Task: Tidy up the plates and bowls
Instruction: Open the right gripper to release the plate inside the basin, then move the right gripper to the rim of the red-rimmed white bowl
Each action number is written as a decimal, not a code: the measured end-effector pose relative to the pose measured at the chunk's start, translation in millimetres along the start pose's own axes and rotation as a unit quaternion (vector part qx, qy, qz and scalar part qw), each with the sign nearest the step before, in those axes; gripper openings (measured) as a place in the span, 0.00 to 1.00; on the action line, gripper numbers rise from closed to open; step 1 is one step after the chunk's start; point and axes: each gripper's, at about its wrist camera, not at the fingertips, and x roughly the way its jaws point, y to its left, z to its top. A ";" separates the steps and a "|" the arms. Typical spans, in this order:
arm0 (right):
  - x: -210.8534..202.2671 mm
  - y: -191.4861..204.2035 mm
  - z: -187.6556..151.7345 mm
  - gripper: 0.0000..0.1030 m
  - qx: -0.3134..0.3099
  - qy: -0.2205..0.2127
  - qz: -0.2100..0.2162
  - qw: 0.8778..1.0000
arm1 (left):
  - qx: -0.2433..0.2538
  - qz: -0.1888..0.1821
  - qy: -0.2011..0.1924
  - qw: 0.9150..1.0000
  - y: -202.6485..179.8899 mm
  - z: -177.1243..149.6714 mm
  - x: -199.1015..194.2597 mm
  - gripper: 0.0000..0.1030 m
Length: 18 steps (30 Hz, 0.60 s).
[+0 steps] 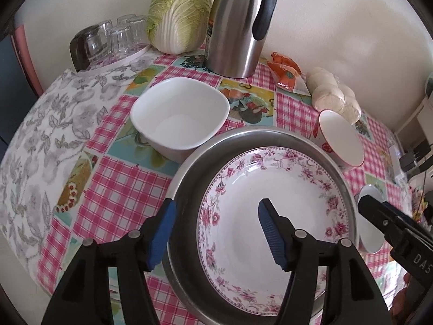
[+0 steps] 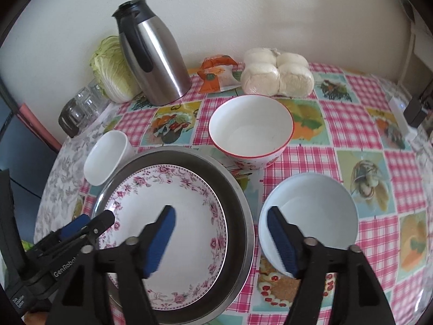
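Note:
A pink-flowered plate (image 1: pixel 273 189) (image 2: pixel 189 197) lies inside a round steel pan (image 1: pixel 189 168) (image 2: pixel 238 189). My left gripper (image 1: pixel 216 216) is open, its jaws on either side of the pan's left rim. My right gripper (image 2: pixel 220 224) is open and empty, its jaws astride the gap between the pan and a pale blue bowl (image 2: pixel 319 205) (image 1: pixel 370 189). A square white bowl (image 1: pixel 178 113) (image 2: pixel 105 157) stands left of the pan. A red-rimmed white bowl (image 2: pixel 251 127) (image 1: pixel 341 138) stands behind it.
At the back by the wall stand a steel thermos jug (image 1: pixel 235 27) (image 2: pixel 154 54), a napa cabbage (image 1: pixel 176 16) (image 2: pixel 113 70), upturned glasses (image 1: pixel 108 40) (image 2: pixel 81 105) on a tray, an orange packet (image 1: pixel 284 70) (image 2: pixel 216 73) and bagged buns (image 1: pixel 335 94) (image 2: pixel 276 73). The tablecloth (image 2: pixel 351 140) is pink-checked.

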 end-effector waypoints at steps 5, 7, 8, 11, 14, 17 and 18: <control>1.2 4.3 -2.2 0.83 -0.018 0.000 -0.015 1.000 | 0.001 0.017 -0.002 1.000 1.6 -0.3 -0.8 0.75; 2.8 4.8 -2.9 0.84 -0.022 0.003 -0.020 1.000 | 0.000 0.021 -0.004 1.000 2.3 -0.3 -1.5 0.75; 3.3 4.9 -3.1 0.86 -0.024 0.004 -0.021 0.999 | 0.000 0.023 -0.004 1.000 2.1 -0.3 -1.5 0.75; 3.6 5.9 -3.4 0.96 -0.028 0.002 -0.025 0.999 | 0.005 0.032 -0.005 0.999 1.4 -0.5 -0.3 0.77; 2.9 6.7 -3.7 1.00 -0.034 -0.002 -0.028 0.999 | 0.007 0.037 -0.011 0.999 1.3 -0.5 -0.2 0.93; 2.1 5.9 -3.0 1.00 -0.038 -0.008 -0.029 0.999 | 0.010 0.044 -0.026 0.999 1.1 0.2 -3.0 0.95; 1.6 5.5 -2.9 1.00 -0.039 -0.010 -0.028 0.999 | 0.013 0.048 -0.030 0.998 0.6 0.1 -3.7 0.95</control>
